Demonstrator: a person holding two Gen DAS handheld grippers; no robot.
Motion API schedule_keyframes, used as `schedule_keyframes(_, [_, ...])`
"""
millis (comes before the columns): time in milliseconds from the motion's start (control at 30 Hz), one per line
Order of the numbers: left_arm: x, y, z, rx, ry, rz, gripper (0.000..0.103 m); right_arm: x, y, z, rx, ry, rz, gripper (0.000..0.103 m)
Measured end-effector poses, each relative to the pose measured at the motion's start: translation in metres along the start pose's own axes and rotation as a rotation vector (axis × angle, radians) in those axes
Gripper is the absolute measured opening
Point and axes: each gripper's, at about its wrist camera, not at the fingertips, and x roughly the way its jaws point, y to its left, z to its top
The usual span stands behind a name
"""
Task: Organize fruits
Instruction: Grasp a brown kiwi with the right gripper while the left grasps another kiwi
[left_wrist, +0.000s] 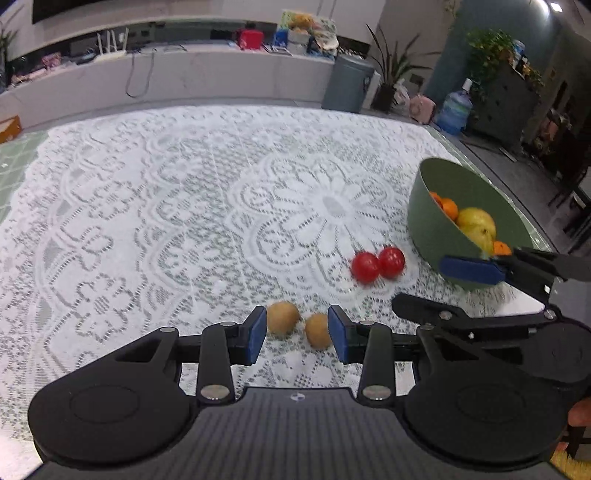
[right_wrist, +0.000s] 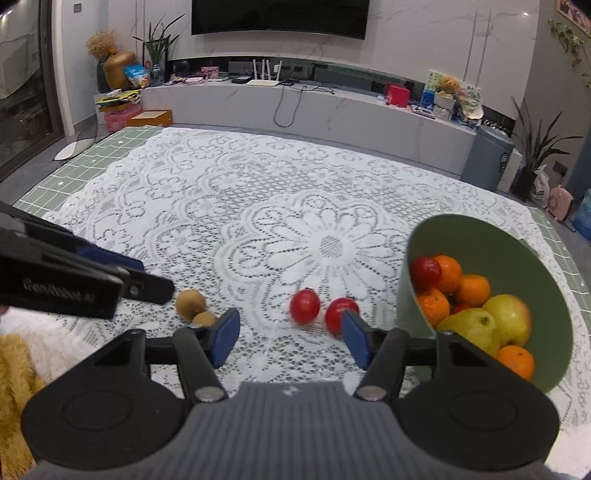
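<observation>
Only the right wrist view shows a red fruit (right_wrist: 425, 272) inside the bowl (right_wrist: 480, 236); both tongs gape empty.

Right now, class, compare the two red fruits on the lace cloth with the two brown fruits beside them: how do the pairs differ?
The red fruits are glossy and bright; the brown fruits look matt and dull. The red pair is round, the brown pair slightly egg-shaped. The red pair lies nearer the green bowl, the brown pair farther from it, just ahead of the left tool. Both pairs lie loose on the cloth, outside the bowl, neither gripped.
</observation>
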Motion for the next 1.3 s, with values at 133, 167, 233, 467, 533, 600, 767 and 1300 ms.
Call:
schedule_keyframes(133, [0.01, -0.001, -0.003, 0.015, 0.026, -0.017, 0.042, 0.011, 0.0, 0.002, 0.009, 0.037, -0.011, 0.047])
schedule_keyframes(167, [0.013, -0.001, -0.003, 0.014, 0.028, -0.013, 0.041, 0.013, 0.0, 0.002, 0.01, 0.047, -0.002, 0.045])
schedule_keyframes(233, [0.018, 0.003, -0.003, 0.007, 0.035, -0.004, 0.039, 0.017, 0.002, 0.003, -0.003, 0.061, 0.017, 0.044])
schedule_keyframes(467, [0.032, 0.023, 0.0, -0.064, 0.062, -0.027, 0.034, 0.027, 0.023, 0.0, -0.099, 0.089, 0.1, 0.044])
schedule_keyframes(533, [0.034, 0.026, -0.001, -0.078, 0.063, -0.04, 0.034, 0.031, 0.026, 0.0, -0.103, 0.1, 0.126, 0.042])
schedule_keyframes(600, [0.036, 0.028, 0.0, -0.085, 0.06, -0.052, 0.034, 0.035, 0.027, 0.001, -0.098, 0.114, 0.146, 0.037])
schedule_keyframes(767, [0.044, 0.031, 0.0, -0.102, 0.073, -0.067, 0.032, 0.045, 0.029, 0.002, -0.073, 0.143, 0.189, 0.032])
schedule_keyframes(1300, [0.054, 0.035, -0.001, -0.129, 0.07, -0.134, 0.029, 0.069, 0.028, 0.005, 0.004, 0.204, 0.222, 0.023])
